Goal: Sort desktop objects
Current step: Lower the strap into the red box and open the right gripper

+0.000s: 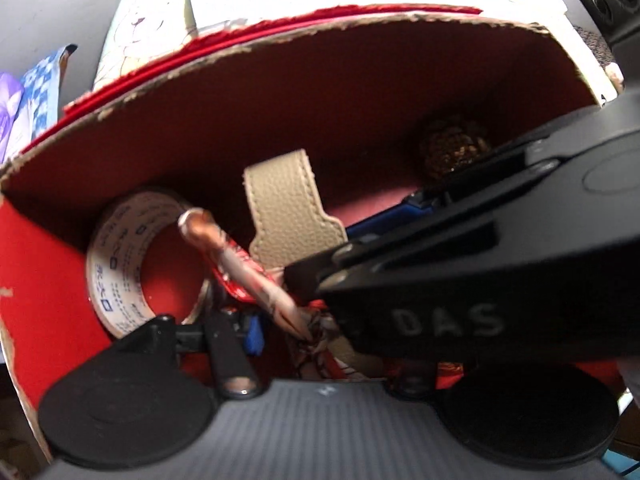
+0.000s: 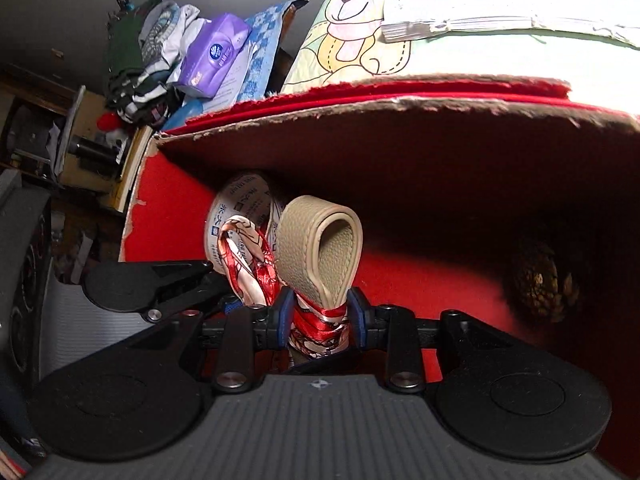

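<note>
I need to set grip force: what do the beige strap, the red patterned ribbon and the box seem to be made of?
Beige strap: probably leather or imitation, pebbled grain, stitched edges. Red patterned ribbon: glossy, satin-like printed fabric, soft folds. Box: cardboard with a red covering; torn rim shows brown fibre. The right gripper is clamped on strap and ribbon.

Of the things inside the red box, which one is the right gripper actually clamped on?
The right gripper is clamped on the beige leather strap wrapped with a red patterned ribbon. The tape roll and pinecone lie untouched beside it.
</note>
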